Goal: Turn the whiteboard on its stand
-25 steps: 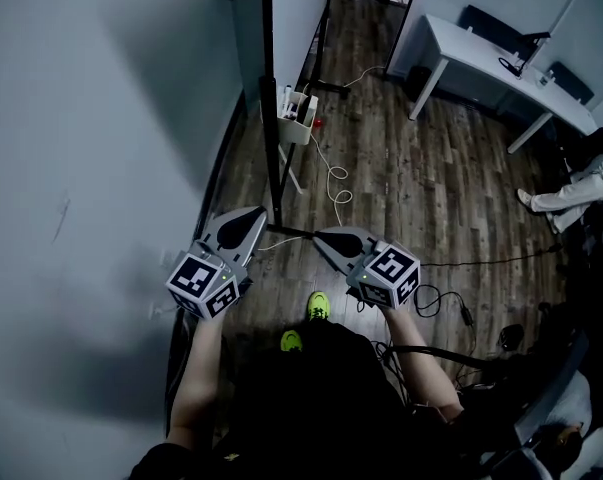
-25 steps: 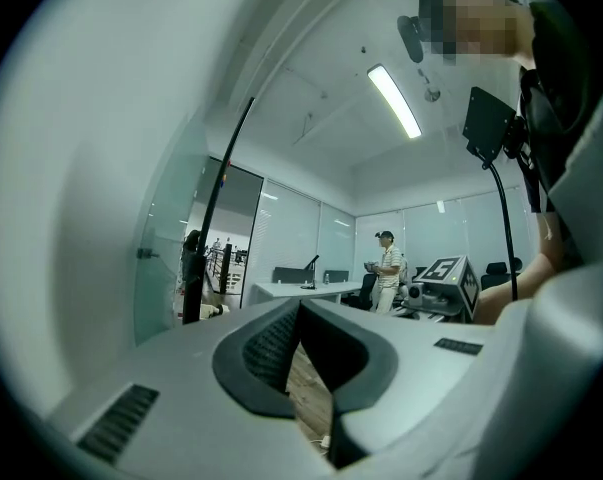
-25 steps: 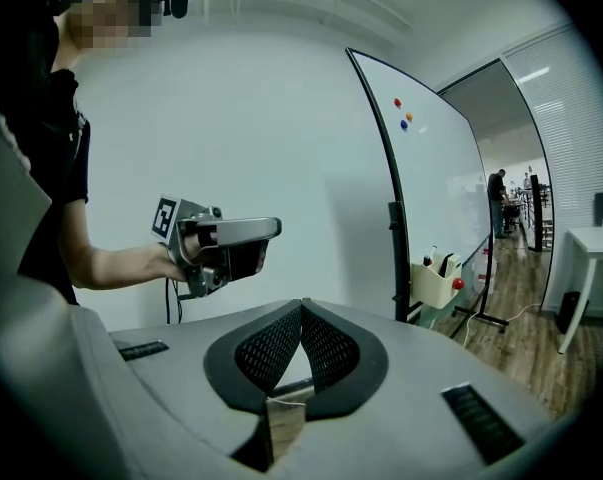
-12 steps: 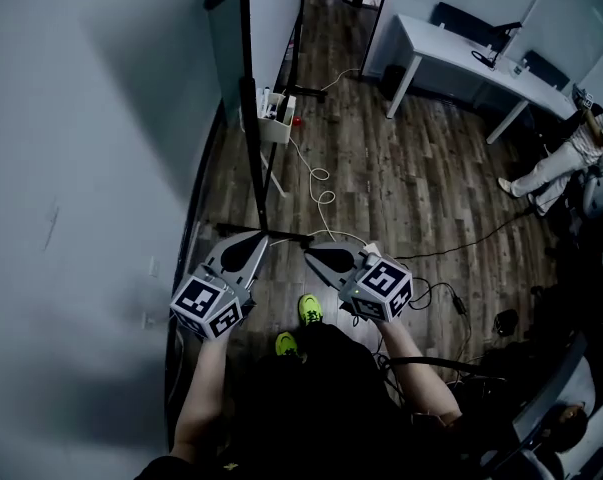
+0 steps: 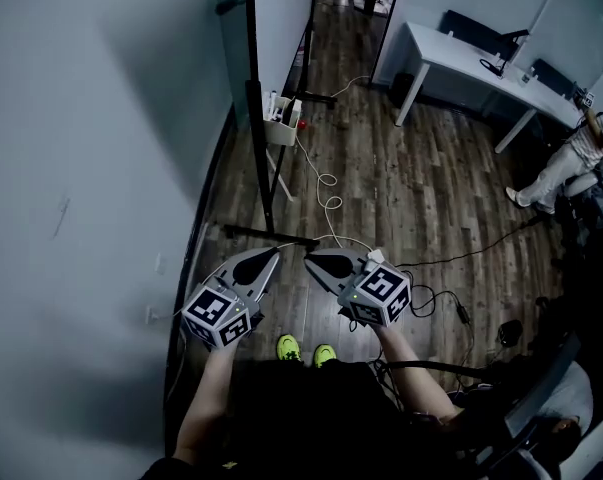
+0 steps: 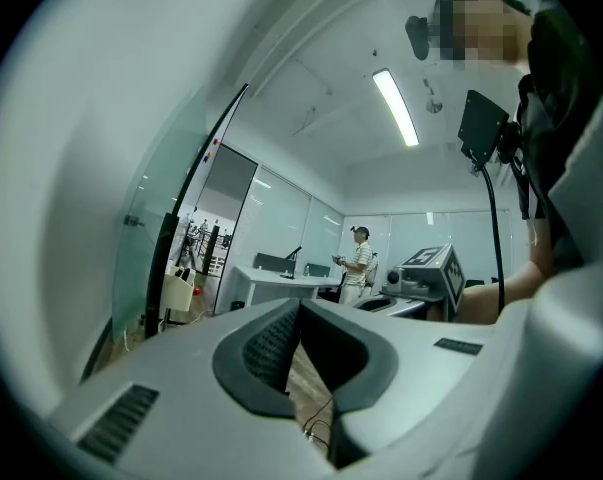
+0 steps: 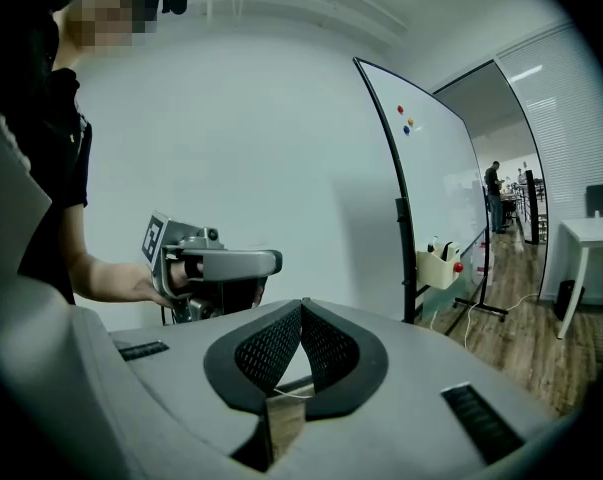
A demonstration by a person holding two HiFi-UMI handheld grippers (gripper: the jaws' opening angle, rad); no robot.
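Both left tongs point(image 5: 276, 256) and right tongs point(image 5: 309, 259) pinch shut, empty; only head view shows yellow shoes point(image 5: 289, 347).

Grey left tool point(image 5: 277, 254), black shirt point(image 5: 311, 408)

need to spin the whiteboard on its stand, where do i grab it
Probably the whiteboard by its black near edge, coming from this end: that thin upright rim faces the left gripper and right gripper, whose tongs are shut now and must open.
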